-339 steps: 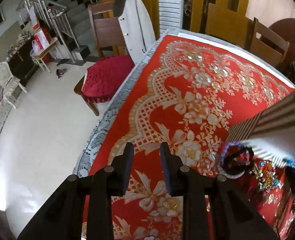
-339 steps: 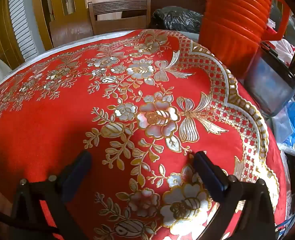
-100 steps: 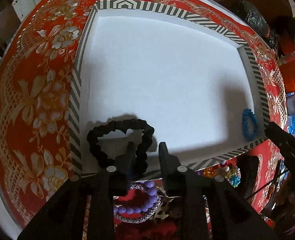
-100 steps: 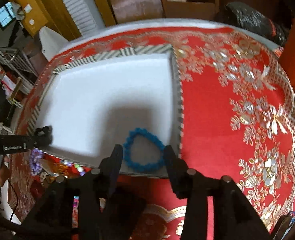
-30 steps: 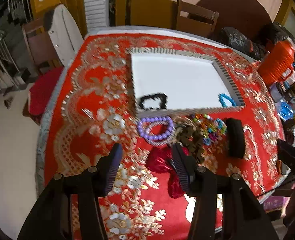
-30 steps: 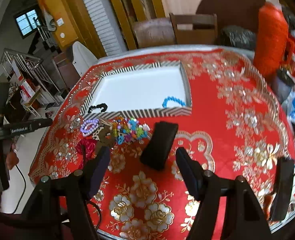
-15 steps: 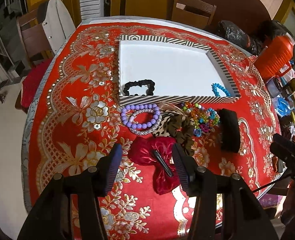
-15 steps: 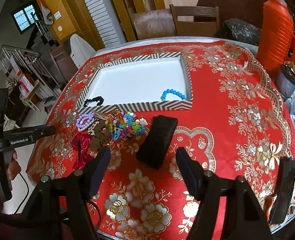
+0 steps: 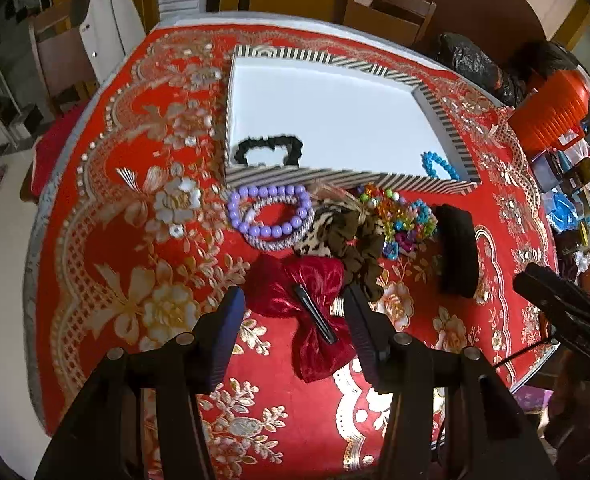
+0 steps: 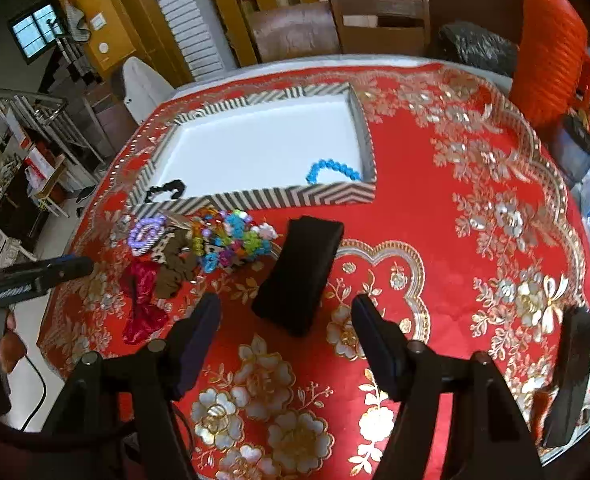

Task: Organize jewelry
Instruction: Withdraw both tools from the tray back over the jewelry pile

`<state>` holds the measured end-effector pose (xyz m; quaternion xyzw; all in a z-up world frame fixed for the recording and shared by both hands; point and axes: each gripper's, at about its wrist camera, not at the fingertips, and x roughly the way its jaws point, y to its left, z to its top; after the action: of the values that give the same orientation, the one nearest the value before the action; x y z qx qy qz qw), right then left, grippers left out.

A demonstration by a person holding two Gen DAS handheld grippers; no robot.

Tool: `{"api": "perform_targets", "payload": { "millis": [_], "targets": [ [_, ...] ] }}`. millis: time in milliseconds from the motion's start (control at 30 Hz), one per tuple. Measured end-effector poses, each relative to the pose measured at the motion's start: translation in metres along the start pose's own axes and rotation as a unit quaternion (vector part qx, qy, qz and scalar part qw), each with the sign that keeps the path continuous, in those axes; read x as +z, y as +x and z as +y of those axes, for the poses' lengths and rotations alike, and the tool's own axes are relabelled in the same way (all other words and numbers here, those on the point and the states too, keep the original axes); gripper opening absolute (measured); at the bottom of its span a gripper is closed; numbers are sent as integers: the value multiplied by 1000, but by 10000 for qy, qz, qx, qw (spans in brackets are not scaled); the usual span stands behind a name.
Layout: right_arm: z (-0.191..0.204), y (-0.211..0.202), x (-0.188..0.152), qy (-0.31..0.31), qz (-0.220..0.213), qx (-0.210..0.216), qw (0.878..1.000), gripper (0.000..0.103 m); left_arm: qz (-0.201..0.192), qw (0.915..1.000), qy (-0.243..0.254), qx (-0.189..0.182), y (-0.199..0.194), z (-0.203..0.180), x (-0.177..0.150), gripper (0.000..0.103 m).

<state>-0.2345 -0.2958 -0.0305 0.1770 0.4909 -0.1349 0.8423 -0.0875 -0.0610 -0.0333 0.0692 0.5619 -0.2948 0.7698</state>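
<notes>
A white tray with a striped rim point(image 9: 347, 178) point(image 10: 295, 196) lies on the red cloth and holds a black scrunchie point(image 9: 269, 148) point(image 10: 167, 190) and a blue bead bracelet point(image 9: 437, 164) point(image 10: 331, 170). In front of it lie a purple bead bracelet point(image 9: 269, 216), a brown scrunchie point(image 9: 359, 240), colourful beads point(image 9: 399, 216) point(image 10: 235, 244), a red bow clip point(image 9: 307, 308) point(image 10: 143, 304) and a black band point(image 9: 457, 252) point(image 10: 301, 272). My left gripper point(image 9: 293, 308) hangs open above the red bow. My right gripper point(image 10: 285, 316) is open above the near end of the black band.
The round table's red and gold cloth point(image 9: 135, 240) ends near the floor on the left. A stack of orange stools point(image 10: 551, 48) and clutter stand at the right. Wooden chairs point(image 10: 379, 20) ring the far side. A hand point(image 10: 7, 344) shows at the left edge.
Both grippers have sunk toward the table, so the jewelry pile looks larger. The left now hangs over the red bow and the right over the black band. Jaws unchanged.
</notes>
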Motion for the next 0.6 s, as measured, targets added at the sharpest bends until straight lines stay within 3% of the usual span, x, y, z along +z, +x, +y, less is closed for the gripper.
{"api": "perform_targets", "payload": {
  "millis": [200, 600],
  "targets": [
    [-6, 30, 3, 219, 187, 58, 9996, 71, 210, 9991, -309, -195, 21, 3, -6, 37],
    [-6, 57, 11, 224, 490, 124, 9985, 71, 369, 9978, -542, -28, 38, -2, -12, 37]
  ]
}}
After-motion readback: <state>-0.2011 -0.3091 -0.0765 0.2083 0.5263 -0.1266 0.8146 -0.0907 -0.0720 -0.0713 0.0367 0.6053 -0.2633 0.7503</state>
